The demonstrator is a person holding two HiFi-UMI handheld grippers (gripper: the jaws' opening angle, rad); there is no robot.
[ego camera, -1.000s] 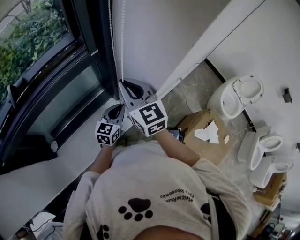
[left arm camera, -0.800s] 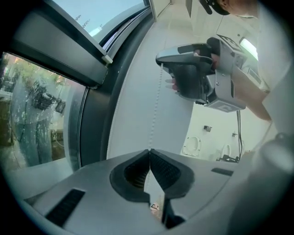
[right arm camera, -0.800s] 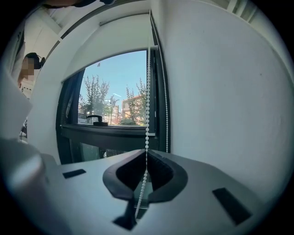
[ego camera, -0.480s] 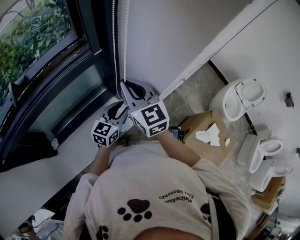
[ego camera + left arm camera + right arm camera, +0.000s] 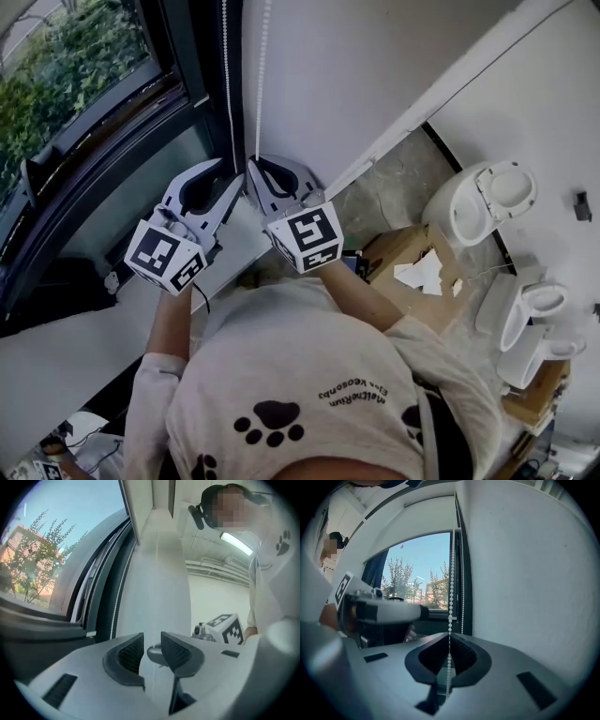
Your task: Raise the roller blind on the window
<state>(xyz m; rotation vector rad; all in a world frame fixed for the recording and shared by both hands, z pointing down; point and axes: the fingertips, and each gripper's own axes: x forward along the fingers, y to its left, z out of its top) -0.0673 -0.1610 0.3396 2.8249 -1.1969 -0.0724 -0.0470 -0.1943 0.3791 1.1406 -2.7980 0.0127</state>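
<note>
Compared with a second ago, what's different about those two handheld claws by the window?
The left gripper rose; its jaws opened wide, have just been closing a little, and stand apart with no chain between them. The right gripper stayed put, shut on the bead chain.

The bead chain (image 5: 260, 84) is white against the pale grey-white wall (image 5: 356, 66). At the upper left, the window frame (image 5: 192, 66) is black, with green foliage (image 5: 66, 66) behind the glass. The left gripper (image 5: 230, 173) and right gripper (image 5: 254, 165) are light grey with dark inner jaws, each bearing a cube of black-and-white square markers. The person's shirt (image 5: 309, 375) is pale grey with black paw prints. At the right, the toilets (image 5: 473, 197) are white, the cardboard box (image 5: 389, 248) is brown and the floor (image 5: 380, 192) is mottled grey.
</note>
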